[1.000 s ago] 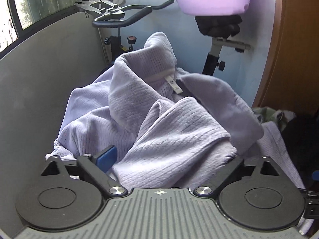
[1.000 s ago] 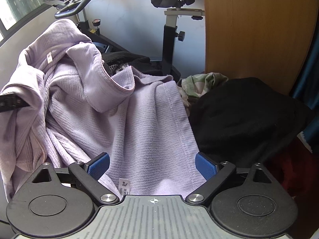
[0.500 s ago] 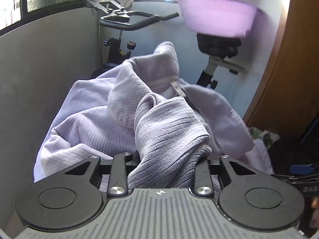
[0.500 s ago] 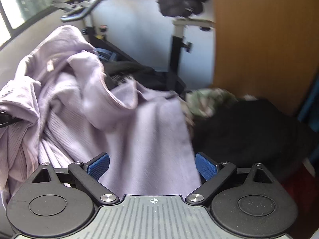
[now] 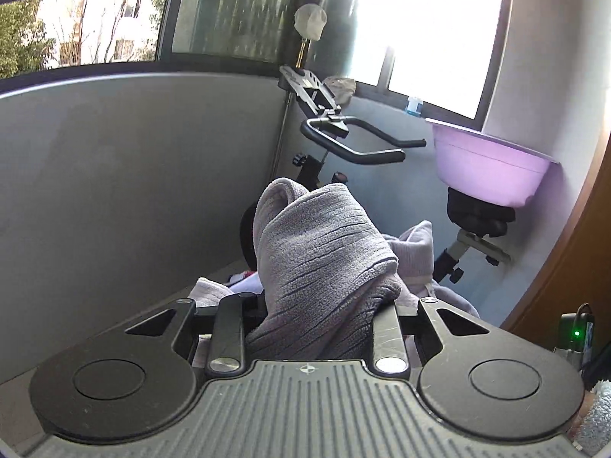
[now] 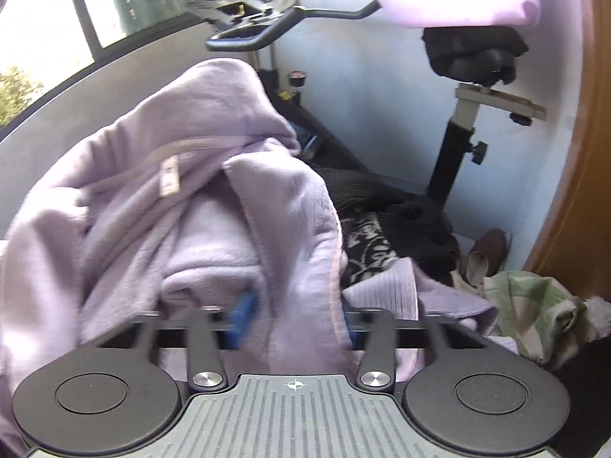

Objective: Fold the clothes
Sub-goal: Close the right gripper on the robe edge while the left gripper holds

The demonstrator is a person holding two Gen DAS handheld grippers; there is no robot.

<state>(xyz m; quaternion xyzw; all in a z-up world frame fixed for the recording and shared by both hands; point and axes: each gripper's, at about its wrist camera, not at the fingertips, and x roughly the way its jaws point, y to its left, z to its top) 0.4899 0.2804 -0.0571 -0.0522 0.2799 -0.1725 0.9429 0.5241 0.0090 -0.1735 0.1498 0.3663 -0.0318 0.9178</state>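
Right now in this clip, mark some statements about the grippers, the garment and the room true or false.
1. The left gripper has ribbed lilac fabric of the lilac garment bunched between its fingers. True.
2. The right gripper has nothing between its fingers. False: its jaws are closing with a fold of the same garment between them.
3. A purple basin sits above the exercise bike's saddle. True.
4. The garment lies folded flat. False: it is crumpled and lifted, its neck label showing.
5. A green patterned cloth lies right of the garment. True.
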